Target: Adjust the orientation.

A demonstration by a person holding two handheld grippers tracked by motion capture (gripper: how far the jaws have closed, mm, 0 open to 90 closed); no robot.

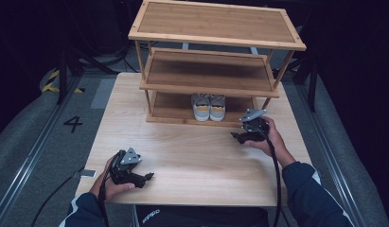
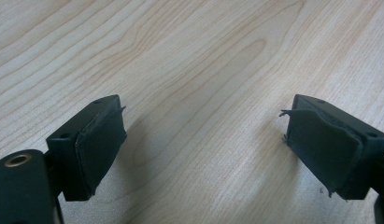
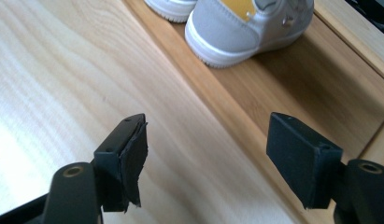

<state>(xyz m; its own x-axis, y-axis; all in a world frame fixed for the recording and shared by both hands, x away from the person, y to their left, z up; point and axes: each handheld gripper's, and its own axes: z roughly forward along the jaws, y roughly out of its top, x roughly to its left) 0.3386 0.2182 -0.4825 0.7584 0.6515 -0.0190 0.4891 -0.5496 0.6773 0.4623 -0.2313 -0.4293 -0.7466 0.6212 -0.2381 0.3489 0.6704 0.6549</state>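
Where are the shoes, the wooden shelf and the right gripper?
shoes point(image 1: 209, 107), high view, on the heel of the left shoe of the pair.
wooden shelf point(image 1: 216, 22), high view, on its top board.
right gripper point(image 3: 206, 154), right gripper view, midway between its open fingertips.

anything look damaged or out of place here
The black rubber pads on the left gripper are frayed and peeling at their edges. The pair of grey and yellow sneakers sits straight on the bamboo rack's bottom shelf.
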